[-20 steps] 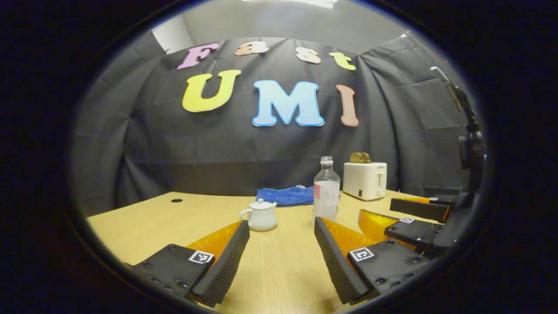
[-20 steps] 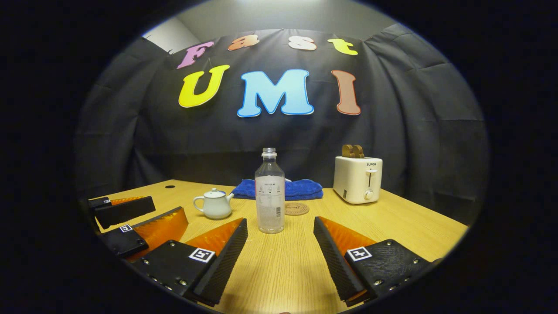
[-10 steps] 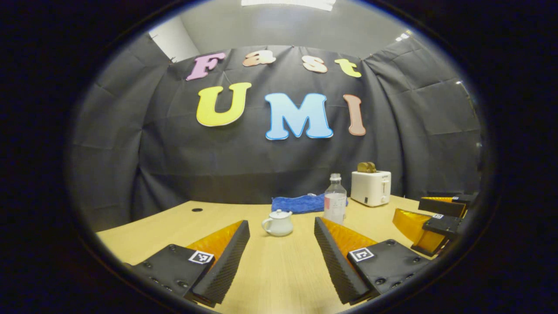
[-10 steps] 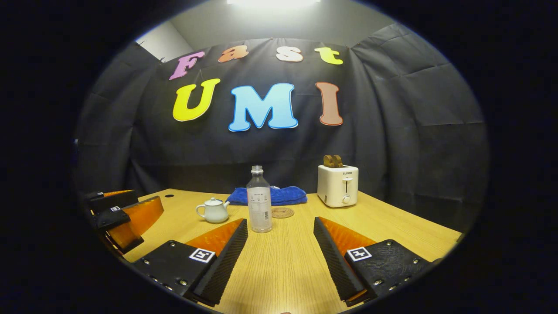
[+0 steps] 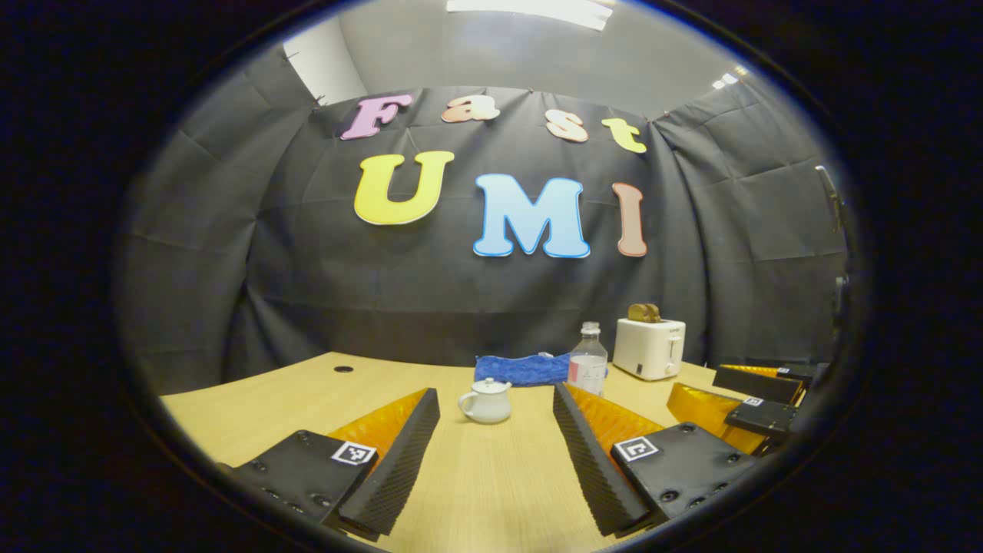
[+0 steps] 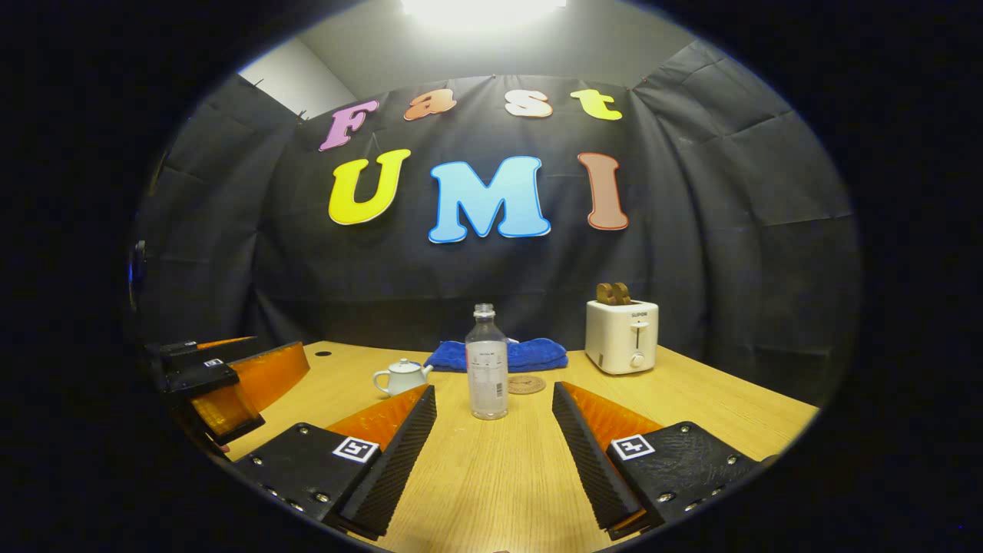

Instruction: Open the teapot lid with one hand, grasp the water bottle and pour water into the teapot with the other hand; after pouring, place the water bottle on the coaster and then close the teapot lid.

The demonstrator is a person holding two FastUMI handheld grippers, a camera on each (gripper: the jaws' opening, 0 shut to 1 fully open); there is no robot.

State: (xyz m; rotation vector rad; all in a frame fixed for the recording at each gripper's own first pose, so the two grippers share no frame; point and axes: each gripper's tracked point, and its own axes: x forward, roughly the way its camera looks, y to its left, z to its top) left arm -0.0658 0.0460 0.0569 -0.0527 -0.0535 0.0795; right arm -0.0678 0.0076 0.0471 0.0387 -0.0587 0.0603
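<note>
A small white teapot (image 5: 485,401) with its lid on stands on the wooden table (image 5: 307,399), well ahead of my open left gripper (image 5: 494,395) and in line with the gap between its fingers. Behind it to the right is a clear water bottle (image 5: 588,359). In the right gripper view the bottle (image 6: 488,370) stands upright, uncapped, straight ahead of my open right gripper (image 6: 494,389), apart from it. A round brown coaster (image 6: 526,384) lies just behind and right of the bottle. The teapot (image 6: 402,376) sits to its left. Both grippers hold nothing.
A blue cloth (image 6: 499,355) lies folded at the back of the table, with a white toaster (image 6: 622,346) holding toast to its right. The left gripper (image 6: 230,361) shows low at the left edge of the right gripper view, and the right gripper (image 5: 737,392) at the right edge of the left gripper view.
Both grippers have drawn back from the teapot and bottle, which now look smaller and farther off. Both views have tilted up a little. The fingers stayed open throughout.
</note>
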